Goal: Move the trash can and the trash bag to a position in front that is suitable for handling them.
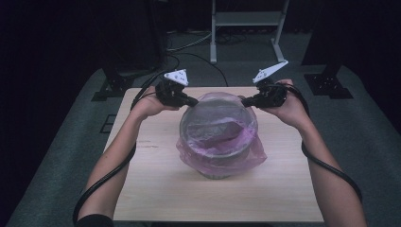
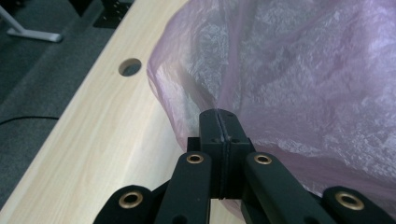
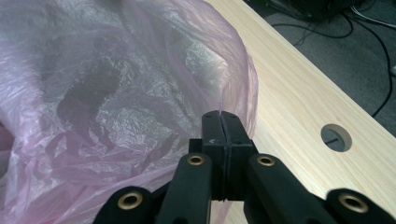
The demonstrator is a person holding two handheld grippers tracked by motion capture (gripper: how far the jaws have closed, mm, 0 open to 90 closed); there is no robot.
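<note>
A thin pink plastic bag (image 1: pixel 220 127) lines a round grey bucket (image 1: pixel 216 171) standing at the middle of the wooden table (image 1: pixel 156 189), and its film spills over the rim. My left gripper (image 1: pixel 195 101) is at the bag's far left edge. In the left gripper view the gripper (image 2: pixel 218 112) has its jaws pressed together on a pinched fold of the bag (image 2: pixel 303 70). My right gripper (image 1: pixel 243 101) is at the far right edge. In the right gripper view the gripper (image 3: pixel 219 113) is likewise shut on the bag's film (image 3: pixel 116 93).
A round cable hole (image 2: pixel 130 66) is cut in the tabletop to the left of the bag, and another hole (image 3: pixel 336 137) to its right. A white stand (image 1: pixel 246 19) and dark equipment stand on the carpet behind the table. Bare wood lies in front of the bucket.
</note>
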